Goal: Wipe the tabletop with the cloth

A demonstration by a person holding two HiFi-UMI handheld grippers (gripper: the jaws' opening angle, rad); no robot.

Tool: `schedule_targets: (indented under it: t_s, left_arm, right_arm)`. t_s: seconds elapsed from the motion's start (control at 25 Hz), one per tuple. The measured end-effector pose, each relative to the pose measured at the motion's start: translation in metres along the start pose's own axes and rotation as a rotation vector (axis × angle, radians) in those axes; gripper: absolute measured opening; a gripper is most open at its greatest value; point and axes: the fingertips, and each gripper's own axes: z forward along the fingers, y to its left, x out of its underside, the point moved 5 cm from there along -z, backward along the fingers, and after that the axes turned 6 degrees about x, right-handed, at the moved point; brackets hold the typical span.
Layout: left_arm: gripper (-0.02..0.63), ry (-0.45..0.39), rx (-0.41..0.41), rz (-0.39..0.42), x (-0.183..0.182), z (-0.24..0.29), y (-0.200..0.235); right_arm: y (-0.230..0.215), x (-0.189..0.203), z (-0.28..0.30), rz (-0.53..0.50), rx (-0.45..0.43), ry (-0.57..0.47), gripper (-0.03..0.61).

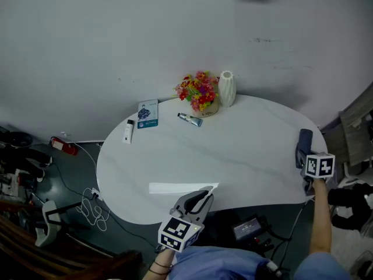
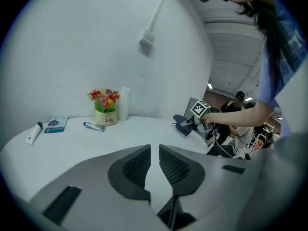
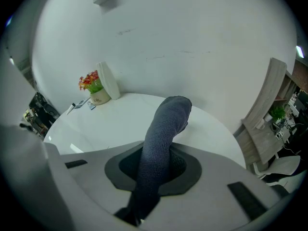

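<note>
The tabletop (image 1: 245, 144) was white, smooth and glossy, and a pale strip of light was mirrored on its near part. The cloth (image 3: 162, 129) in the right gripper (image 3: 156, 154) was a dark blue-grey knitted fabric, matt and a little rough, with a fine weave. Both gripper bodies looked like grey matt plastic. The pads (image 2: 137, 167) of the left gripper (image 2: 154, 153) were black with a fine grid texture. The marker cube (image 1: 319, 165) had flat matt faces printed in black and white. At the far side the vase (image 1: 227, 88) was white, ribbed and without shine, and the tube (image 1: 190, 119) was slightly glossy. The wall (image 1: 116, 39) was plain and matt. The slatted panel (image 3: 267, 109) at the right showed pale wood grain.
</note>
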Motion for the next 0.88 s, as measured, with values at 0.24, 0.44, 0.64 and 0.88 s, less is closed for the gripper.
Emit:
schedule_targets:
  t_s: [0.24,0.44,0.64,0.88]
  left_arm:
    - [0.049,-0.022,-0.084,-0.038,0.038,-0.074,0.031]
    - [0.049,-0.056,-0.174,-0.072,0.072,-0.155,0.067]
    - [0.049,-0.074,-0.297,-0.138,0.121,-0.236,0.110]
    - [0.049,-0.108,-0.424,-0.221,0.175,-0.322,0.140]
  right_arm:
    - [0.115,-0.012,-0.012,-0.069,-0.102,-0.041,0.061]
    - [0.240,-0.007,-0.024,-0.181,-0.227,-0.045,0.061]
    - [0.380,0.001,-0.035,-0.270,-0.363,-0.067,0.061]
    - [0.557,0.033,-0.055,-0.390,-0.583,-0.059,0.061]
